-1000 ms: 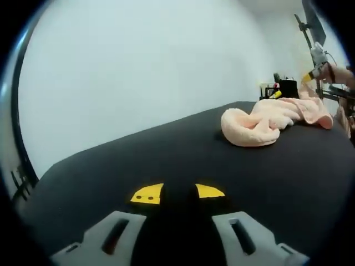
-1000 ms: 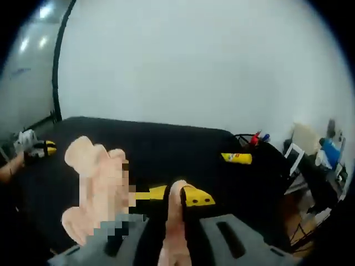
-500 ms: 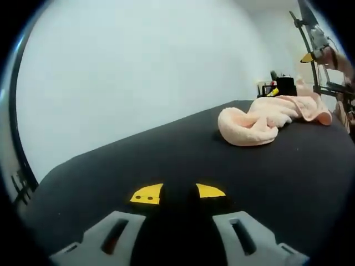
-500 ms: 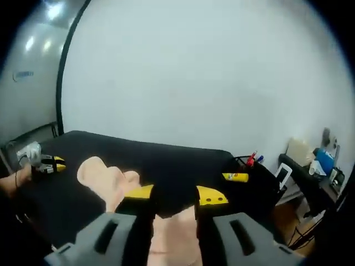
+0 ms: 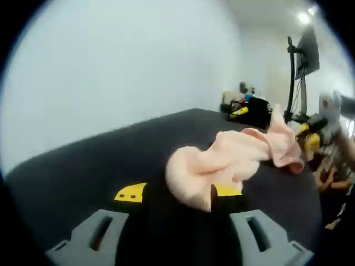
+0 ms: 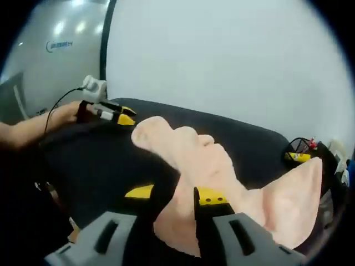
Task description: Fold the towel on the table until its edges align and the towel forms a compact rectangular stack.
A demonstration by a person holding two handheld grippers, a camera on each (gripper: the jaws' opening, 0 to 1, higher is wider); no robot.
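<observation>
A crumpled pink towel [image 5: 222, 160] lies across the black table [image 5: 83, 166]. Its near lump reaches between the jaws of my left gripper [image 5: 178, 192], which stands open, the cloth covering part of the right yellow tip. The far end of the towel rises in a peak beside my right gripper [image 5: 308, 138]. In the right gripper view the towel [image 6: 194, 160] runs away from my right gripper [image 6: 173, 194], whose jaws are shut on a thick fold, and a loose flap hangs at the right. My left gripper [image 6: 126, 117] sits beyond the towel's far end, held by a hand.
A monitor on a stand [image 5: 305, 52] rises past the table's far end. Small clutter with a yellow item [image 6: 297, 157] sits off the table's right corner. A person's forearm [image 6: 28, 130] reaches in from the left. Bare black table [image 6: 100, 160] lies left of the towel.
The left gripper has moved up to the towel, whose near lump now lies between its jaws. The right gripper has lifted the towel's other end off the table.
</observation>
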